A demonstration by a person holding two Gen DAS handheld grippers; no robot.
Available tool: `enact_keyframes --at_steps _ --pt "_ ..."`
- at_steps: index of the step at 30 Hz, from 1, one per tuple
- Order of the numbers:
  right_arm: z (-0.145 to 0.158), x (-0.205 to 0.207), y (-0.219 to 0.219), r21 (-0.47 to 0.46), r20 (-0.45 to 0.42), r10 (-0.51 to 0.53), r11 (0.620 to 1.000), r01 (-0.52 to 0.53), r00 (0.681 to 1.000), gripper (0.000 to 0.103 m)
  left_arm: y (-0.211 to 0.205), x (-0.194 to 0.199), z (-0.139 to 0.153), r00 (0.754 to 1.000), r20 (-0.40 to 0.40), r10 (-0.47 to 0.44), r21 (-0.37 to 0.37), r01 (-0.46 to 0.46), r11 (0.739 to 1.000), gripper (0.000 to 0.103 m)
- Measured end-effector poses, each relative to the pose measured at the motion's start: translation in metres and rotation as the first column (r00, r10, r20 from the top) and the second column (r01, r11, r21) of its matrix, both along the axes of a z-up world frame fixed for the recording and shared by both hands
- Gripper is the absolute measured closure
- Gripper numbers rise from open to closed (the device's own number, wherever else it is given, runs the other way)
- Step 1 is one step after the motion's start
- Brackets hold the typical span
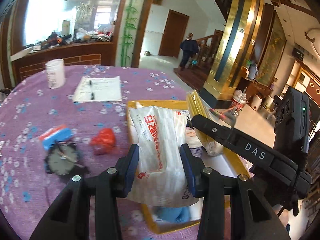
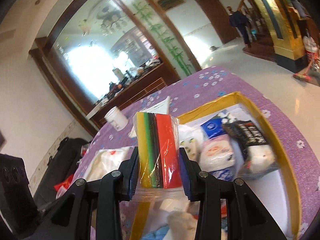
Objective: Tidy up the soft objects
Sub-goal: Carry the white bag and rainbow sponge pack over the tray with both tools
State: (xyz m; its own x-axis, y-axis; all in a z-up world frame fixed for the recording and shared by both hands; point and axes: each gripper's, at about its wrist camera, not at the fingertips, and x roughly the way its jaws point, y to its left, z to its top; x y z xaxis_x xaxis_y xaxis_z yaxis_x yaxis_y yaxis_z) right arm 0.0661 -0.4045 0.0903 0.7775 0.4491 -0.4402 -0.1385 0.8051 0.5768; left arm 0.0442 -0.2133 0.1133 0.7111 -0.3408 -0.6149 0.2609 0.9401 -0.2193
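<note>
My left gripper [image 1: 159, 160] is shut on a white plastic packet with red Korean print [image 1: 160, 140], held above the yellow-rimmed box [image 1: 138, 104]. My right gripper [image 2: 159, 166] is shut on a clear-wrapped pack of coloured sponge sheets [image 2: 158, 150], yellow, green, black and red, held upright over the same box [image 2: 280, 140]. The box holds several soft packets: tissue packs [image 2: 218, 156], a blue packet [image 2: 212, 127] and a black-printed bag [image 2: 250, 138]. The right gripper's body [image 1: 250, 150] shows in the left wrist view, with the sponge pack's edge [image 1: 195, 104].
On the purple flowered tablecloth [image 1: 60, 110] lie a red plastic lump [image 1: 104, 140], a blue and red item [image 1: 56, 136], a black clock [image 1: 62, 160], papers [image 1: 98, 89] and a white jar [image 1: 55, 73]. A person [image 1: 188, 50] walks far off.
</note>
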Motion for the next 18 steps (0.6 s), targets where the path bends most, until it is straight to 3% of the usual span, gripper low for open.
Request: enact_keyframes --at_steps 3,8,13,18 --pt "-0.003 0.002 -0.022 0.011 -0.027 -0.093 0.996 0.094 0.995 0.064 -0.021 0.016 -0.008 0.998 -0.046 -0.033 -0.013 0.033 0.999 0.062" --pt "-0.009 0.006 -0.049 -0.055 -0.093 -0.231 0.972 0.227 0.969 0.064 -0.052 0.034 -0.03 0.99 -0.108 -0.086 -0.016 0.085 0.996 0.062" --pt "-0.022 0.016 -0.051 -0.078 -0.189 -0.225 0.974 0.214 0.956 0.064 -0.062 0.035 -0.049 0.984 -0.127 -0.127 0.003 0.129 0.992 0.062" --pt "-0.026 0.017 -0.051 -0.106 -0.207 -0.237 0.97 0.219 0.949 0.064 -0.06 0.034 -0.056 0.979 -0.136 -0.15 -0.012 0.149 0.989 0.062"
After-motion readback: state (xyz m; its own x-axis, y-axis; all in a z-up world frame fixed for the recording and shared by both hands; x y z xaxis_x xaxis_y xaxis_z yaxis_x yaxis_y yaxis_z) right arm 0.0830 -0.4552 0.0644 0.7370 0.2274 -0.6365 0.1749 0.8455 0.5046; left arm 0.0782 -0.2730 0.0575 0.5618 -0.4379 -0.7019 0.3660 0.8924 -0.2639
